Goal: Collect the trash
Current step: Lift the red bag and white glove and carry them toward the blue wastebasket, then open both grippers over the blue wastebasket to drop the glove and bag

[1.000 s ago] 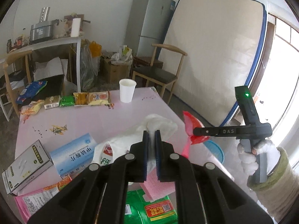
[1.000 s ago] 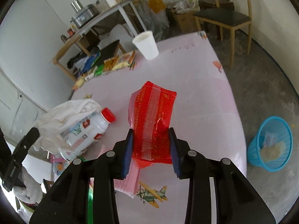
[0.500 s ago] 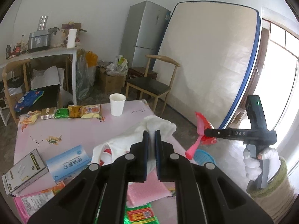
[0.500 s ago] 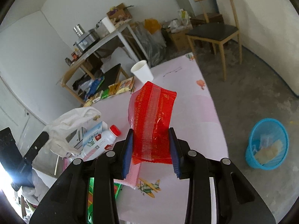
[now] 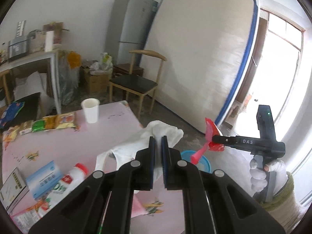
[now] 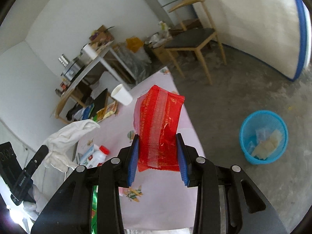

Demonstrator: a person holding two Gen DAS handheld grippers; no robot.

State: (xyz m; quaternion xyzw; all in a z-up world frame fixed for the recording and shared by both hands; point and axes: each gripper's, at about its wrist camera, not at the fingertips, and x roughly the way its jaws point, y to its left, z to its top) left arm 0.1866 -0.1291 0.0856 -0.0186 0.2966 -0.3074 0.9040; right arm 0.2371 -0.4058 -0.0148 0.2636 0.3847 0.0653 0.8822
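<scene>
Plainly a job for the right gripper [image 6: 157,142] — clamps a red wrapper [image 6: 161,120] across its width, jaws partway apart, blue pads pressed on both side edges of the lower end. Stands the wrapper's long axis up along the fingers, toward the top of the right wrist frame, with the free end a little crumpled. Hangs above the right edge of the pink table [image 6: 156,210], not yet out over open floor.

Puts the blue bin [image 6: 246,152] at the right of that frame, down on the concrete floor, well apart from the table edge and lower than the grip, with a few pale scraps already inside. Calls, at a guess, for a carry rightward and downward past the table edge before any release, and for letting go only once above the bin's mouth.

Over in the left wrist frame, shows the left gripper [image 5: 158,142] pinched almost closed on a fold of a white bag [image 5: 165,130] at centre, above the table's right side. Shows the same bin just right of those jaws, partly hidden behind them, with the wrapper edge-on above it in the picture. Cannot settle depth from that view alone; reads, going by the right wrist frame, as still short of the bin.

Leaves the right hand [image 5: 267,173] nearer the bin, trash ready — and the left hand tied up with the bag.
</scene>
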